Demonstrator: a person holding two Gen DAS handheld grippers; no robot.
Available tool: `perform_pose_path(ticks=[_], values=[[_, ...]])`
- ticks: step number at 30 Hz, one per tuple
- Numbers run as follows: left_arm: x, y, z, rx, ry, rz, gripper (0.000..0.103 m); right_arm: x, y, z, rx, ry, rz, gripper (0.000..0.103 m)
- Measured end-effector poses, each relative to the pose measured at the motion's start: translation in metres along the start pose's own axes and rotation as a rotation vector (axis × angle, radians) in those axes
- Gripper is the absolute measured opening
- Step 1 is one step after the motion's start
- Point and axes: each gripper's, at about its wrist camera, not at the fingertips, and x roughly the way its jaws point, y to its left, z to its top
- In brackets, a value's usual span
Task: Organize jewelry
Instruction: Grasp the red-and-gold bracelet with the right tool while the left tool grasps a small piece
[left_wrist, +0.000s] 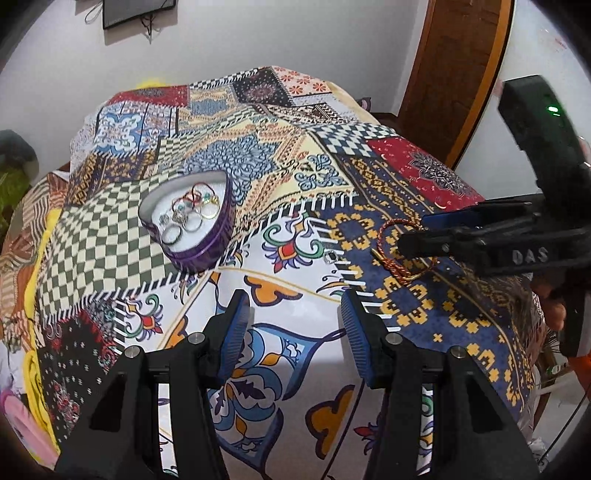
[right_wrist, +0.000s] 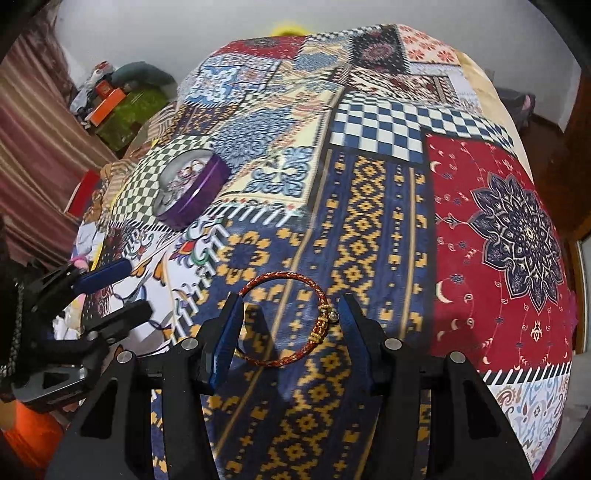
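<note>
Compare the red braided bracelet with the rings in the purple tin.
The red braided bracelet lies loose on the patterned cloth; the rings sit inside the purple tin. The bracelet is one large cord hoop with gold fittings; the rings are many small hoops, mostly metal, some with stones. The bracelet lies between the right gripper's open fingers; nothing is near the rings. All are round jewelry.

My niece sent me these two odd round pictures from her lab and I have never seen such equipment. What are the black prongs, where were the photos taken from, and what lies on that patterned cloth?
No robot here: a person holds a hand-held pincer tool in each hand, each with a wide-angle camera looking along its two blue-padded fingers. One picture is from the left gripper, the other from the right gripper. Both are open and hold nothing.

On the patchwork cloth lie a purple heart-shaped tin with rings in it, one small loose ring, and a red-and-gold braided bracelet, which lies between the right gripper's open fingers, not gripped.
</note>
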Motion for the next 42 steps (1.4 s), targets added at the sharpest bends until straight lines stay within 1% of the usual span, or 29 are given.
perform_pose_path(ticks=[4,7,9,11,12,16,18,19,20,22,25,26,27,28,30,31,33,35,37,40,42], values=[[0.004,0.003,-0.003,-0.019,0.008,0.003,0.051,0.001,0.016,-0.002,-0.067,-0.001,-0.028,0.054],[0.004,0.007,-0.006,-0.030,0.007,0.002,0.051,-0.001,0.028,-0.004,-0.126,-0.019,-0.057,0.055],[0.003,0.008,-0.007,-0.035,0.008,0.004,0.051,0.002,0.033,-0.005,-0.167,-0.039,-0.098,0.055],[0.003,0.011,-0.007,-0.042,0.007,0.008,0.051,0.010,0.035,-0.005,-0.197,-0.036,-0.146,0.055],[0.002,0.011,-0.007,-0.045,0.006,0.008,0.051,0.012,0.034,-0.007,-0.200,-0.040,-0.150,0.055],[-0.002,0.014,-0.005,-0.055,-0.010,0.005,0.051,0.006,0.020,-0.009,-0.143,-0.050,-0.138,0.054],[-0.002,0.014,-0.003,-0.058,-0.016,0.003,0.051,0.001,0.014,-0.010,-0.123,-0.068,-0.156,0.045],[-0.001,0.014,-0.002,-0.059,-0.019,0.001,0.051,0.001,0.012,-0.011,-0.127,-0.063,-0.164,0.036],[-0.001,0.014,-0.001,-0.060,-0.021,-0.001,0.051,0.002,0.012,-0.013,-0.131,-0.063,-0.167,0.029],[0.000,0.011,0.000,-0.059,-0.025,-0.011,0.051,0.002,0.009,-0.015,-0.130,-0.069,-0.165,0.025],[0.002,0.006,0.002,-0.048,-0.028,-0.030,0.051,0.003,0.011,-0.018,-0.143,-0.087,-0.183,0.016],[0.004,0.003,0.003,-0.041,-0.022,-0.046,0.051,0.002,0.012,-0.018,-0.147,-0.092,-0.185,0.016],[0.005,0.001,0.004,-0.036,-0.020,-0.055,0.049,0.002,0.013,-0.019,-0.152,-0.097,-0.189,0.015],[0.006,-0.002,0.005,-0.031,-0.022,-0.062,0.048,0.001,0.014,-0.019,-0.156,-0.103,-0.193,0.011],[0.010,-0.008,0.007,-0.012,-0.015,-0.073,0.039,-0.001,0.012,-0.020,-0.140,-0.111,-0.194,0.011],[0.013,-0.010,0.008,-0.005,-0.008,-0.076,0.036,-0.002,0.009,-0.019,-0.130,-0.115,-0.195,0.011],[0.017,-0.013,0.011,0.006,-0.001,-0.077,0.028,-0.005,0.006,-0.018,-0.117,-0.123,-0.194,0.011],[0.022,-0.016,0.013,0.016,0.004,-0.076,0.025,-0.009,0.004,-0.018,-0.106,-0.134,-0.194,0.011],[0.027,-0.018,0.016,0.018,0.003,-0.075,0.025,-0.013,0.001,-0.017,-0.098,-0.148,-0.194,0.011],[0.033,-0.020,0.020,0.014,0.000,-0.052,0.024,-0.014,-0.001,-0.016,-0.092,-0.156,-0.187,0.011],[0.035,-0.020,0.021,0.007,-0.006,-0.043,0.022,-0.015,-0.001,-0.015,-0.093,-0.160,-0.184,0.011]])
